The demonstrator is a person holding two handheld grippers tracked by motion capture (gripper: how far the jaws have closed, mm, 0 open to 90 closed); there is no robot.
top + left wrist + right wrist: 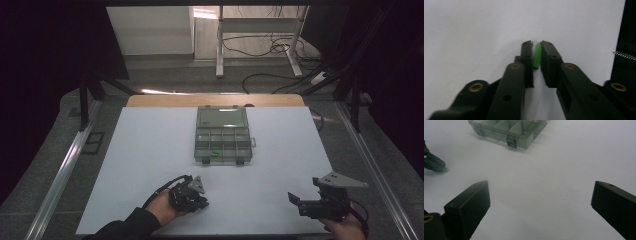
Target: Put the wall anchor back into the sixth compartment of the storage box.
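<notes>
A small green peg [537, 55] is squeezed between the two black tongs of the left gripper [536, 45], in the middle of the left gripper view. The tongs are pulled close together, and the peg is pinched on both sides. White table [474, 30] is seen behind it. In the right gripper view, a bit of the green peg [445, 170] is seen at the tip of the left gripper [434, 164], at the left edge of the frame.

In the high view, the left gripper [197, 200] is seen low in the frame, a little left of the middle, with its tips down at the table [150, 150]. The right gripper [296, 200] is seen at the lower right, well apart from the left one. Its tongs are spread wide, and nothing is held between them.

A clear box [222, 135] with little compartments is seen in the middle of the high view, with its lid laid open. Something small and green [215, 152] is seen inside one compartment near the front. The same box [509, 130] is seen at the top of the right gripper view
</notes>
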